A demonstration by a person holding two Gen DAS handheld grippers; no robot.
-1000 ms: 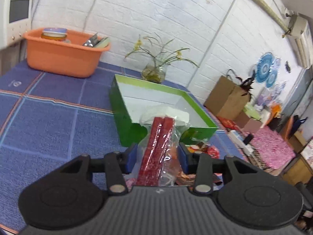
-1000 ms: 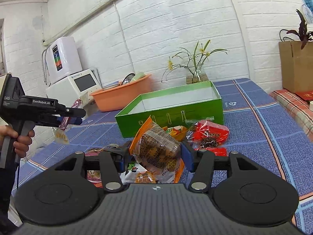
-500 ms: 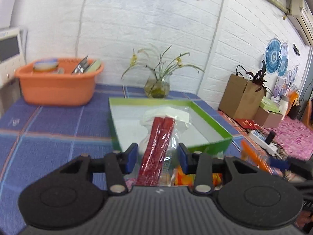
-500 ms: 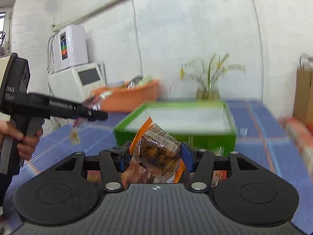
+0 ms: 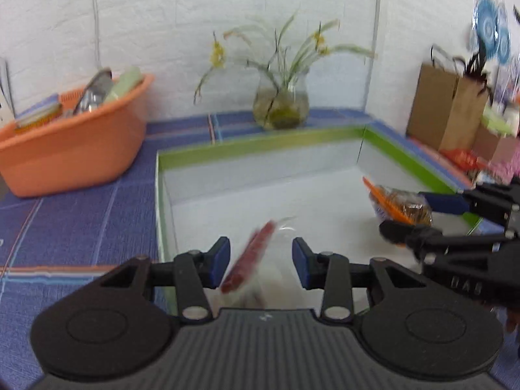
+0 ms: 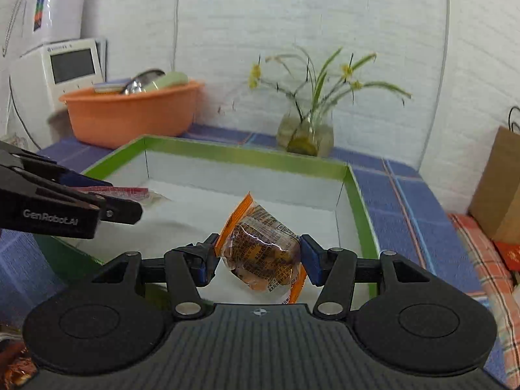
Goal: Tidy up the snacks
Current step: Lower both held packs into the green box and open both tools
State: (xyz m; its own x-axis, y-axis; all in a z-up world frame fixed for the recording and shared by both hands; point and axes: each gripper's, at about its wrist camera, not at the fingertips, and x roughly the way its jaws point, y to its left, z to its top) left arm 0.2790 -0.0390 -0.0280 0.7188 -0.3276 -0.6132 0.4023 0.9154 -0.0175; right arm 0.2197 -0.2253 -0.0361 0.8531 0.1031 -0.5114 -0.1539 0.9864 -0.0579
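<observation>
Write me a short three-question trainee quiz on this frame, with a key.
1. True or false: the green box already has loose snacks lying on its floor.
2. What does the right gripper hold? A) a jar B) a brown cake in an orange wrapper C) a spoon
3. Fill in: the left gripper carries a clear packet with ___ sticks.

Key: 1 false; 2 B; 3 red.

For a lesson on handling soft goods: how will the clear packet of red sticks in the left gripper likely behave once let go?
The packet looks like thin film, so probably floppy and light. Its glossy wrap may slide on the box floor. Flat shape: unlikely to roll.
</observation>
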